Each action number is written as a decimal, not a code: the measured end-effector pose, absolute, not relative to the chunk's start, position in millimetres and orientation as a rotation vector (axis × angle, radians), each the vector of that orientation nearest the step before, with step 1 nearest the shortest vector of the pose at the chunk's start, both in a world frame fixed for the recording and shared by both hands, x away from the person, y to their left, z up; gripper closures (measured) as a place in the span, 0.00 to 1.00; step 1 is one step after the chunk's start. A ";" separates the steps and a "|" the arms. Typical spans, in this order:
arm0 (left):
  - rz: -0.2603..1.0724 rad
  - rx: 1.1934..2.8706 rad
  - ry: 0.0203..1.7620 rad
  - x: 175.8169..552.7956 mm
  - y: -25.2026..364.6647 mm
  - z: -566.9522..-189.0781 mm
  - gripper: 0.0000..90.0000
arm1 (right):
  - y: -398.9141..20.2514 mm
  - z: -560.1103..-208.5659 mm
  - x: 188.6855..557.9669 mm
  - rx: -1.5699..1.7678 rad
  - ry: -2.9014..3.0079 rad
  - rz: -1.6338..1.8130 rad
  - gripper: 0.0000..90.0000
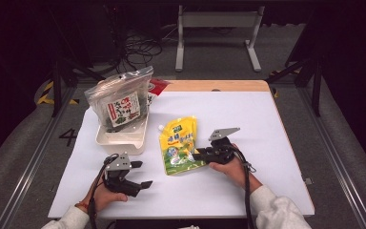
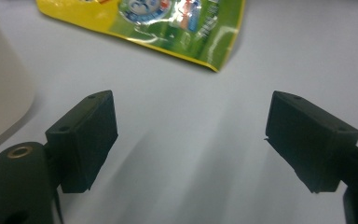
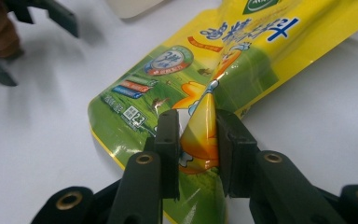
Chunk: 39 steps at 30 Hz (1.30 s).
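Now the right gripper [image 3: 198, 144] pinches a raised fold at the yellow pouch's [image 1: 178, 145] lower edge, mid-table beside the white tray [image 1: 124, 138]; lift slowly so the slick film stays put, while the left gripper [image 2: 191, 140], jaws wide and empty, waits nearby

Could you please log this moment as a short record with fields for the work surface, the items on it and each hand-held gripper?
surface: white table
item in hand: yellow-green spouted pouch, lying flat, lower edge pinched up
right hand-held gripper: shut on the pouch's edge
left hand-held gripper: open, nothing between the jaws, over bare table
white tray: left of the pouch, apart from it
clear bag of dark snack: stands in the tray
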State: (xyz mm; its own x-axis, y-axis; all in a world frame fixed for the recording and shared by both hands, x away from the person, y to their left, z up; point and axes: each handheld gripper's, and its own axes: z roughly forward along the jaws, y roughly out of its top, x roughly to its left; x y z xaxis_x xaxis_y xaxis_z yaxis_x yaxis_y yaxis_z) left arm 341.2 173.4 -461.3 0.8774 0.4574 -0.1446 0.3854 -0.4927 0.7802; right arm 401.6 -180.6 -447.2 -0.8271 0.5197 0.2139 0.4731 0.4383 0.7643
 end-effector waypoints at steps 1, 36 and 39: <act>0.086 2.149 0.598 342.3 169.0 -462.2 0.18 | -184.8 -447.2 393.8 0.895 2.617 1.375 0.80; -0.070 1.962 0.614 381.3 123.6 -447.8 0.23 | -190.7 -445.0 335.2 0.387 2.481 1.480 0.80; -0.027 1.896 0.572 378.0 134.5 -438.4 0.40 | -188.0 -442.0 332.6 0.373 2.474 1.465 0.79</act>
State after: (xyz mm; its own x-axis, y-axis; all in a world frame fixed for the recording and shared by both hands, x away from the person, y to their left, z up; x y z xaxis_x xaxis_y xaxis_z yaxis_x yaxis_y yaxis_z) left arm 378.0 134.5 -438.4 0.8830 0.3742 -0.2834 0.3995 -0.2821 0.8722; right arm 332.6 -188.0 -442.0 -0.9384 0.3372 -0.0761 0.0953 0.4641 0.8807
